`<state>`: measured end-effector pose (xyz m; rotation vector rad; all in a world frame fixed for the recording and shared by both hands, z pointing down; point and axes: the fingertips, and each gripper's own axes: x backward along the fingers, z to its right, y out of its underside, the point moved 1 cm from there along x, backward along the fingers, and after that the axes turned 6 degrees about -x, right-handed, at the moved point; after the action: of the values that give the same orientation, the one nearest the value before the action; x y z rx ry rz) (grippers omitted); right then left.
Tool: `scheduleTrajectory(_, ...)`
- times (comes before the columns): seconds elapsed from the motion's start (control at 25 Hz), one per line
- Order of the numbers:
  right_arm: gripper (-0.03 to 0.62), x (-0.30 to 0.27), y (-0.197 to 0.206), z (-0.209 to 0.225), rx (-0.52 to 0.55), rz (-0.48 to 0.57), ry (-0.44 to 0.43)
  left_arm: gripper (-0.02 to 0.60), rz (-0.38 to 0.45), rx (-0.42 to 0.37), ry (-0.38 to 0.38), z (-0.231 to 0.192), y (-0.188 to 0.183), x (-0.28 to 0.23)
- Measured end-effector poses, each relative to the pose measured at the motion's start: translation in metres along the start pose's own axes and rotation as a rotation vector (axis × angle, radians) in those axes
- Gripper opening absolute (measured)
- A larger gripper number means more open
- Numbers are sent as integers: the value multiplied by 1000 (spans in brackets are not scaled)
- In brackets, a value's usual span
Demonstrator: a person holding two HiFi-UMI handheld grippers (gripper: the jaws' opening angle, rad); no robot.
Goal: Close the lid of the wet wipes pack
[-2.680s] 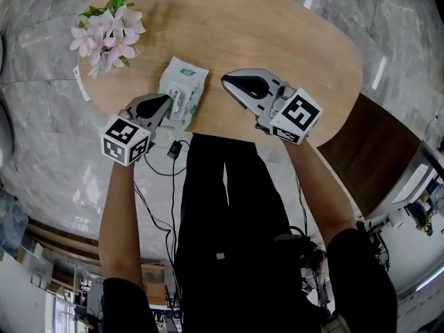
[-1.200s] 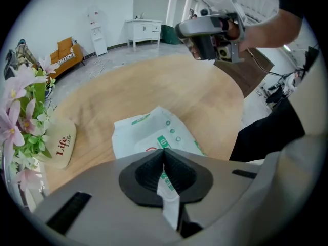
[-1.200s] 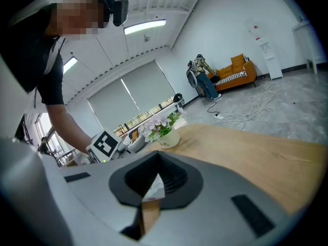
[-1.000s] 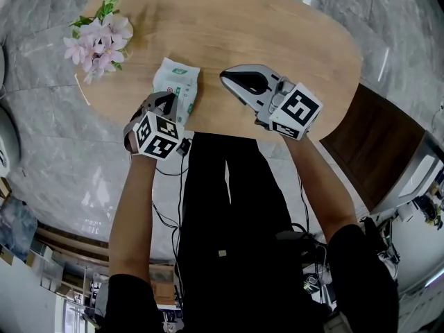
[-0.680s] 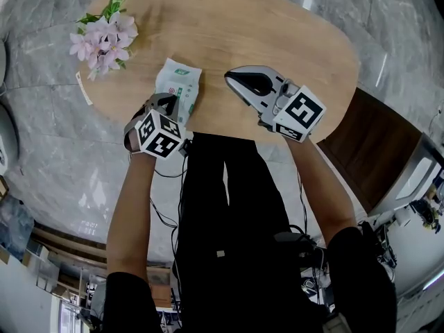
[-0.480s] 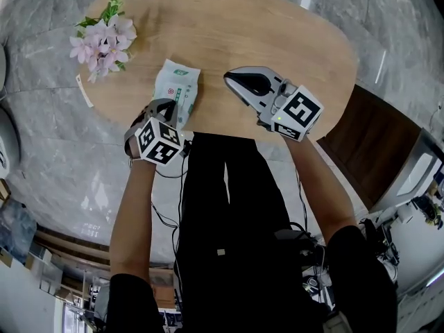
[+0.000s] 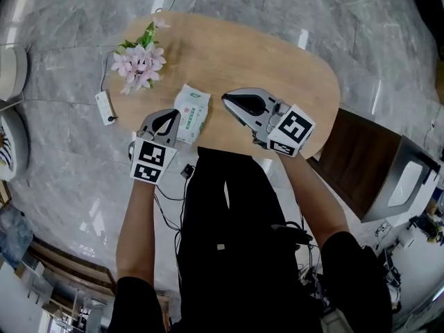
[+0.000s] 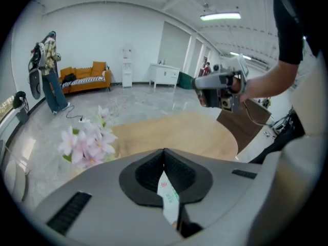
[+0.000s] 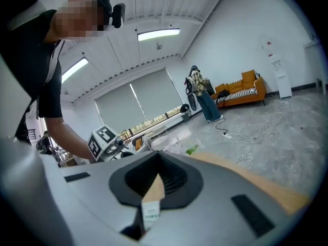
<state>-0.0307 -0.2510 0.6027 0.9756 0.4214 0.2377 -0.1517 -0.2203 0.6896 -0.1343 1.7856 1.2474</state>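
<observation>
The white and green wet wipes pack point(image 7: 191, 114) lay at the near edge of the oval wooden table point(image 7: 263, 61). The left gripper point(image 7: 168, 114) and right gripper point(image 7: 226, 98) hung there, fingers pressed together and empty. A bump from the left one could knock the pack off.

From the head, looks steeply down on the table point(image 7: 277, 68) from well above. From the left gripper point(image 7: 168, 116), faces 12 o'clock, low over the wood, catching the right gripper point(image 8: 205, 86) at 2 o'clock. From the right, faces 10 o'clock, catching the left.
</observation>
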Motion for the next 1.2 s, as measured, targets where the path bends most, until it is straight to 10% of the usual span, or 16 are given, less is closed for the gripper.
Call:
scheduleTrajectory(0.6, 11, 49, -285, -214, 322, 276, -151, 17, 711, -45, -37, 2, -297, 297)
scheduleTrajectory(0.92, 11, 120, -336, -297, 456, 389, -212, 17, 833, -143, -61, 63, -331, 382)
scheduleTrajectory(1.2, 11, 203, -310, -338, 461, 443, -358, 17, 853, -73, -154, 137, -304, 404)
